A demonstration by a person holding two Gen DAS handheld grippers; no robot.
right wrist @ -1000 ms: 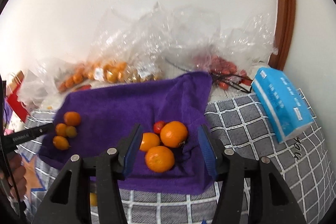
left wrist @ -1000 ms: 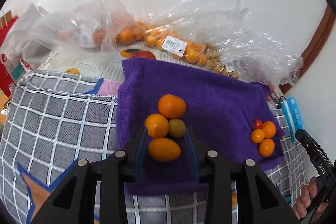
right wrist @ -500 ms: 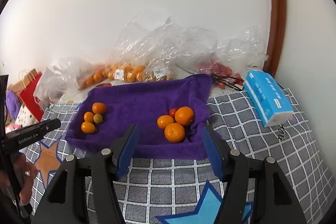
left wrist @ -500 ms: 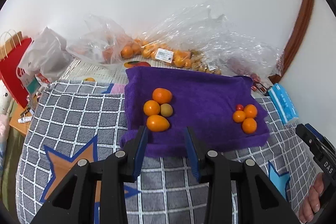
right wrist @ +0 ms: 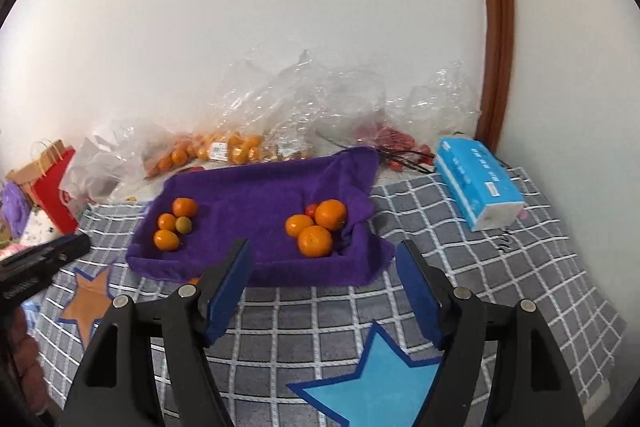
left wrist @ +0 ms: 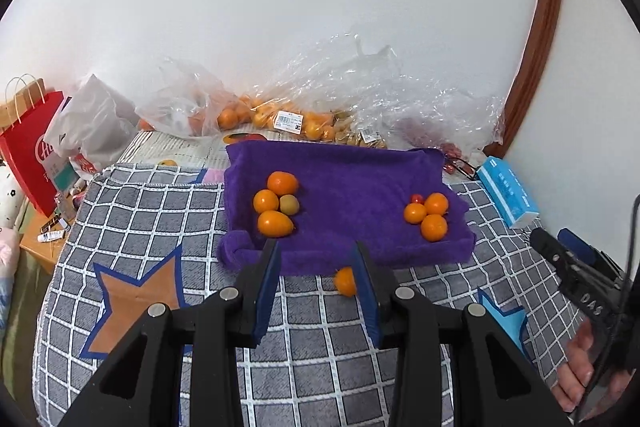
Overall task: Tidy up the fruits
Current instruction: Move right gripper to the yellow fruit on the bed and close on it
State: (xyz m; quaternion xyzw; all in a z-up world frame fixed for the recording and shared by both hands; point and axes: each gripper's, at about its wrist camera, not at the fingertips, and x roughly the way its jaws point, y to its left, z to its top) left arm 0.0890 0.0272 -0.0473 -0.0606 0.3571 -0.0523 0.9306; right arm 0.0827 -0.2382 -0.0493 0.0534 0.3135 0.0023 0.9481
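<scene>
- Purple towel (left wrist: 352, 183) lies spread on a grey checked blanket (left wrist: 160, 211); its edges are rolled up into a low rim, which I judge is meant to stop round fruit rolling off.
- Two groups on the towel, well apart. Left group (left wrist: 276, 205): three orange fruits and one greenish one, touching. Right group (right wrist: 316, 225): three oranges with a small red fruit tucked behind. The sorting rule is unclear to me; possibly oval versus round.
- One stray orange (left wrist: 345, 281) sits off the towel on the blanket, just beside the front rim. Judgement: this is the piece left to place.
- Left gripper (left wrist: 316, 291) hangs low over the blanket in front of the towel, fingers released, nothing between them. The stray orange lies against the inner face of its right finger (left wrist: 366, 291) and is partly covered by it.
- Right gripper (right wrist: 324, 291) held back from the towel, fingers spread wide, empty.
- In the right wrist view the stray orange shows only as a sliver by the left finger (right wrist: 230, 279).
- Clear plastic bags (left wrist: 320, 107) along the wall hold more orange fruit and something red; glare and creases prevent a count.
- Blue tissue pack (right wrist: 478, 183) rests on the blanket to the right of the towel, clear of the fruit.
- Red paper bag (left wrist: 30, 155) at far left; its contents are not visible.
- Whether the blanket covers a bed or something else cannot be told.
</scene>
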